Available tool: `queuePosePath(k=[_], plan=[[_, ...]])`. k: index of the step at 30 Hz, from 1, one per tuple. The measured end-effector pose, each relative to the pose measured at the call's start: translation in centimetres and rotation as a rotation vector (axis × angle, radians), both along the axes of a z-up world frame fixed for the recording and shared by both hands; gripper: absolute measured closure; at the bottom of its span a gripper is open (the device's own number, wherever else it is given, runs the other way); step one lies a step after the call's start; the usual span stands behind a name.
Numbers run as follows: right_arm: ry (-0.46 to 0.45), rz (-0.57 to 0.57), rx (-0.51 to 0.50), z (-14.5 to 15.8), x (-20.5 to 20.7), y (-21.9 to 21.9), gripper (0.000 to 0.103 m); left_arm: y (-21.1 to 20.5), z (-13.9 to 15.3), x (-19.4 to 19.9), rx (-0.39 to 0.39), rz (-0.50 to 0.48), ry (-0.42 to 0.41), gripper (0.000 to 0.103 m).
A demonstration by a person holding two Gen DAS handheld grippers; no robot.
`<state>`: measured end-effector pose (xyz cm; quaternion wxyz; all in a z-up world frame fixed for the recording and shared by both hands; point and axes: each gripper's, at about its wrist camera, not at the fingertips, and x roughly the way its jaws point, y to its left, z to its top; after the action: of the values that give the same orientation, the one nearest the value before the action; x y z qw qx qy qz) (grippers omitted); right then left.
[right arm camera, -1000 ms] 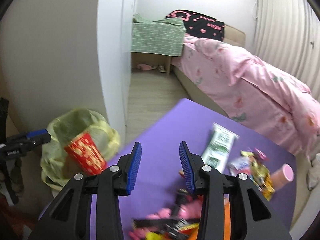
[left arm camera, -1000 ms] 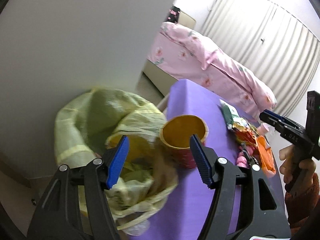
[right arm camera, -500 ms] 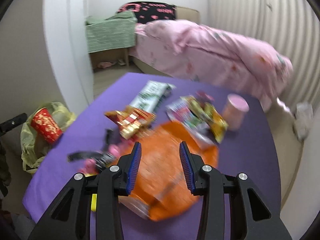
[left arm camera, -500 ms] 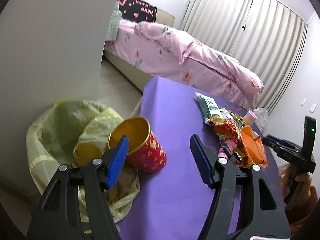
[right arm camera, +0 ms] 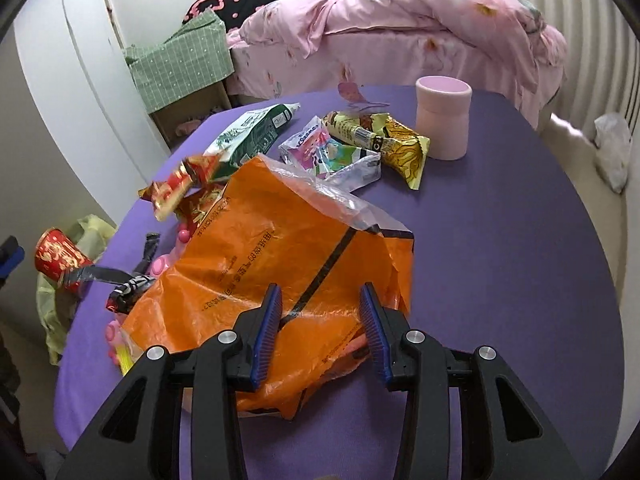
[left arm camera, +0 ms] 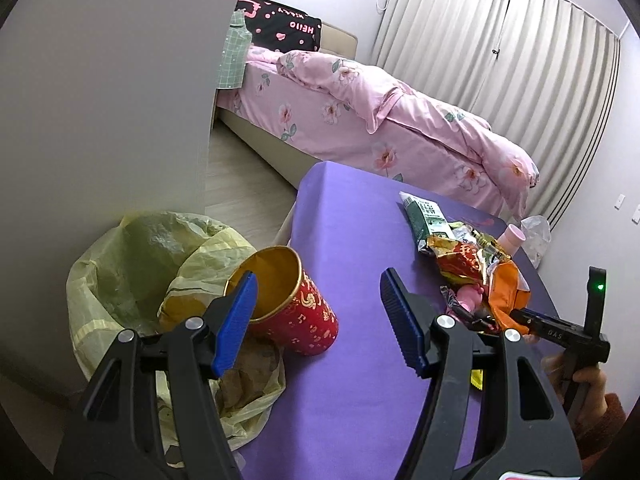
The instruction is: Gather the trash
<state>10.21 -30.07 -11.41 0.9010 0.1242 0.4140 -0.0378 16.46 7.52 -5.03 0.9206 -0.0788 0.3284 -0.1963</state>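
Both grippers tilt downward, jaws parted and empty: left gripper (left arm camera: 318,322) by red cup (left arm camera: 294,308), right gripper (right arm camera: 320,330) over orange bag (right arm camera: 280,248).

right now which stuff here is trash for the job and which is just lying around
For the job:
- orange bag
- green wrapper
- yellow wrapper
- red wrapper
- red cup
- bin bag

Lying about:
- pink cup, maybe not trash
- bed
- curtain

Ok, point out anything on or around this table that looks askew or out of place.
The red paper cup lies tipped at the purple table's edge, mouth toward the yellow trash bag, not inside it. The torn orange bag and wrappers are still scattered. The pink cup stands upright.
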Motion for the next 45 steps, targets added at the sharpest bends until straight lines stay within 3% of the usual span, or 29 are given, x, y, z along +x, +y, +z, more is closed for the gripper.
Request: queuePosePath(k=[5,11,15,24,31,33,34,37,41,45], plan=[[-0.061,-0.033,-0.068,2.2,-2.0,-0.5,0.064,-0.3,0.3,-0.2,0.027,0.013,-0.027,0.043],[-0.062,-0.037,-0.033,1.9,-2.8,-1.5,0.064,0.7,-2.0,1.7,0.048,0.104,0.053,0.043],[-0.085,-0.039,0.011,1.8,-3.0,-1.7,0.064,2.8,-3.9,3.3,-0.078,0.172,0.149,0.041],[-0.082,-0.020,-0.013,1.9,-3.1,-1.0,0.064,5.1,-4.5,5.3,-0.235,0.190,0.207,0.039],[-0.086,-0.009,-0.037,2.0,-3.0,-0.6,0.064,0.9,-4.3,5.5,-0.052,0.042,0.169,0.040],[-0.100,-0.003,-0.061,2.6,-3.0,-0.1,0.064,-0.1,-4.3,5.7,-0.002,0.016,0.171,0.053],[-0.107,0.004,-0.070,2.9,-2.9,0.2,0.064,-0.5,-4.3,5.7,0.021,0.007,0.175,0.067],[-0.131,0.040,-0.083,4.0,-2.1,1.3,0.064,-0.8,-3.8,5.0,0.024,-0.024,0.164,0.088],[-0.132,0.195,-0.089,5.1,1.0,4.6,0.064,-0.2,-2.6,3.2,0.011,-0.045,0.126,0.095],[-0.144,0.380,-0.205,6.0,4.7,8.4,0.064,0.3,-1.4,2.3,0.001,-0.057,0.098,0.098]])
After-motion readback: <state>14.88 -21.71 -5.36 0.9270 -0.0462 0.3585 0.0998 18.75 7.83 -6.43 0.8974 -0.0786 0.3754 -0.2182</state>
